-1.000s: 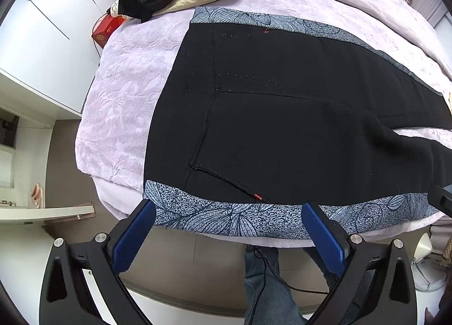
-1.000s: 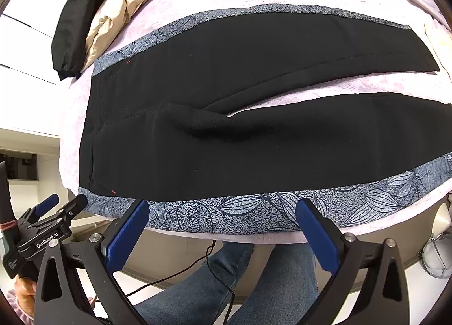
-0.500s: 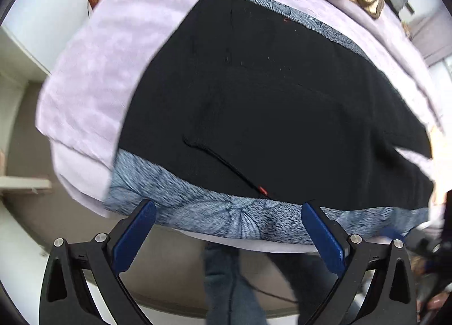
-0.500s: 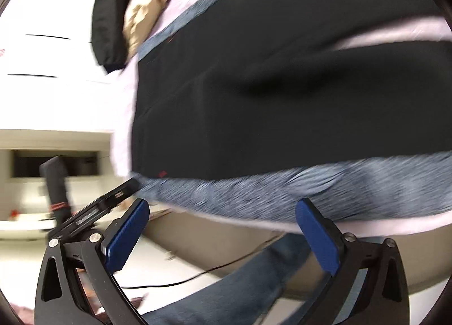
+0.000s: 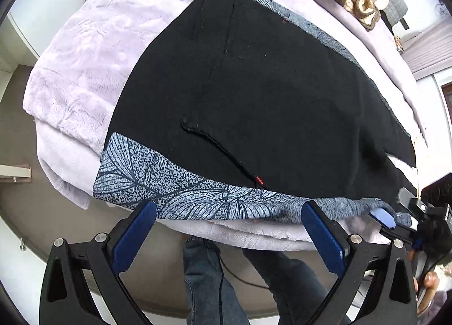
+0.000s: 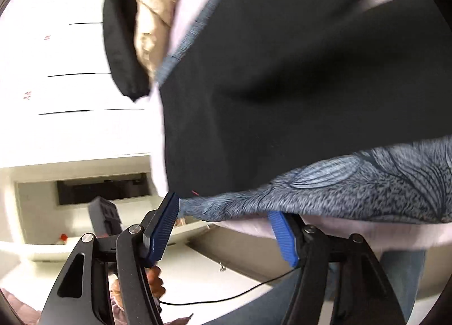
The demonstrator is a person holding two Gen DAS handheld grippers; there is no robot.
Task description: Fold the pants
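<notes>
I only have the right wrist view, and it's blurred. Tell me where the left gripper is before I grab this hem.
Observer: The left gripper is open at the bed's near edge, by the patterned stripe at the waist end of the pants.
Operator: Place mine relative to it.
Observer: The right gripper is on the same stripe, further toward the legs.
Operator: Give me a fold landmark.
Observer: A curved pocket seam runs just above the stripe, in front of the left gripper.

Black frames (image 5: 79,277), silver screws, ribbed blue fingers (image 6: 162,230), seemingly denim legs (image 5: 206,282).
</notes>
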